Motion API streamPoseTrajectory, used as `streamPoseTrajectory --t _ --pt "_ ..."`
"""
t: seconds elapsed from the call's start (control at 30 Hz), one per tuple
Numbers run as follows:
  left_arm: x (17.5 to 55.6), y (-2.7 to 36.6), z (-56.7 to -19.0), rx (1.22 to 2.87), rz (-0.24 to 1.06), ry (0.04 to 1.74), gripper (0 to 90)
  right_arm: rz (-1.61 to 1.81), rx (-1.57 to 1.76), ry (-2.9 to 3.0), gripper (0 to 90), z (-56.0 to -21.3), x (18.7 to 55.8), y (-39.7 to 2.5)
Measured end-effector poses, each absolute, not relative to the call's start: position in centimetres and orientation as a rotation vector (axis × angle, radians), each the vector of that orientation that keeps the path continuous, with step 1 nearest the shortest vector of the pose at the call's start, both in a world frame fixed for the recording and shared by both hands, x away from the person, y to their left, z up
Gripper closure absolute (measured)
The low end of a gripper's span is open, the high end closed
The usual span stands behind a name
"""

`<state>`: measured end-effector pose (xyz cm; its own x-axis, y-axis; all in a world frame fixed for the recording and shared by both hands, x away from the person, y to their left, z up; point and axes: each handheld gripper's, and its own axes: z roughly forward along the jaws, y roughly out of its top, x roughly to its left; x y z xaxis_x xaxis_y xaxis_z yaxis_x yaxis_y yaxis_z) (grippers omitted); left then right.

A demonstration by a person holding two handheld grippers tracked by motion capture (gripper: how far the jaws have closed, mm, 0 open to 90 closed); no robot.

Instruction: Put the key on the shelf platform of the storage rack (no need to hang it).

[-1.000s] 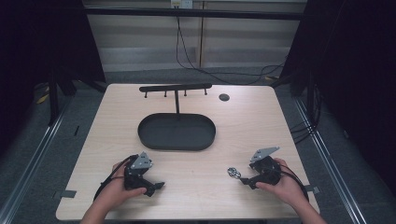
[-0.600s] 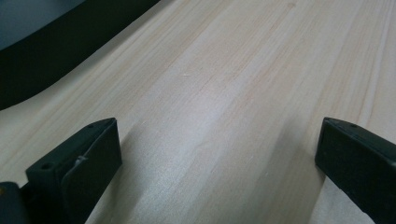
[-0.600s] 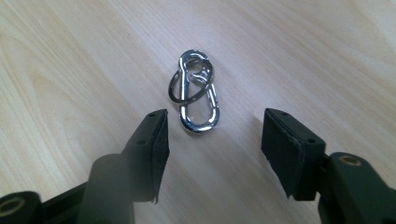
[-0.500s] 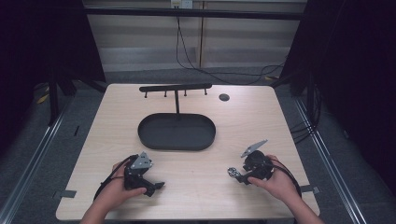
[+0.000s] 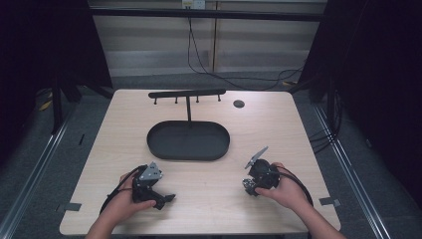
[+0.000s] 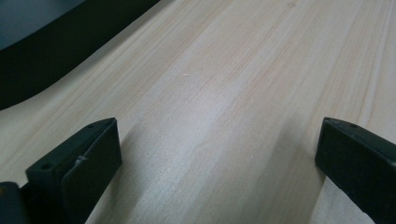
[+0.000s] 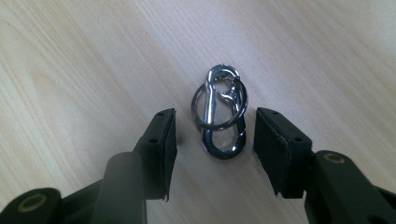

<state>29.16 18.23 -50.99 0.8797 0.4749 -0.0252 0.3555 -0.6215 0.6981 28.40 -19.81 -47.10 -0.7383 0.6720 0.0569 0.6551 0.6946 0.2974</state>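
A silver carabiner with a key ring on it (image 7: 219,112) lies flat on the wooden table (image 5: 298,134); in the high view the carabiner (image 5: 247,183) is a small glint at the front right. My right gripper (image 7: 215,117) points down at it, open, one jaw on each side and neither touching the metal. In the high view the right gripper (image 5: 255,183) is tipped forward in the person's hand. My left gripper (image 5: 165,199) rests at the front left, open wide over bare wood (image 6: 217,135).
A black oval tray (image 5: 159,144) sits mid-table, its edge (image 6: 56,51) showing in the left gripper view. Behind it stands a black T-shaped rack with hooks (image 5: 187,93). A small dark disc (image 5: 239,103) lies at the back right.
The right gripper has shifted left and tipped down over the carabiner, so its jaws now flank it. The left gripper has stayed put.
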Motion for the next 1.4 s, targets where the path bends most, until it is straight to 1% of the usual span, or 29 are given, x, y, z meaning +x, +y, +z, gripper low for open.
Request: streamPoseTrajectory --t 0.17,0.2,0.27,0.4,0.47,0.83,1.4 --pt "29.2 18.2 -51.0 2.302 0.208 0.594 0.1 0.428 1.115 2.862 51.4 -47.0 28.9 -19.3" --pt "29.2 18.2 -51.0 2.303 0.208 0.593 0.1 0.427 1.101 2.865 53.9 -47.0 29.0 -19.3" --pt "29.2 18.2 -51.0 2.302 0.208 0.594 0.1 0.409 1.097 2.866 56.1 -47.0 29.0 -19.2" --pt "29.2 18.2 -51.0 2.303 0.208 0.595 0.1 0.381 1.064 2.880 66.7 -46.9 29.1 -19.1" --pt "29.2 18.2 -51.0 2.303 0.209 0.594 0.1 0.370 1.065 2.886 67.7 -46.9 29.1 -19.0" --pt "29.2 18.2 -51.0 2.303 0.208 0.594 0.1 0.301 1.036 2.941 68.5 -46.6 29.5 -18.5" --pt "29.2 18.2 -51.0 2.303 0.207 0.595 0.1 0.351 1.009 2.956 68.6 -43.4 30.3 -17.5"
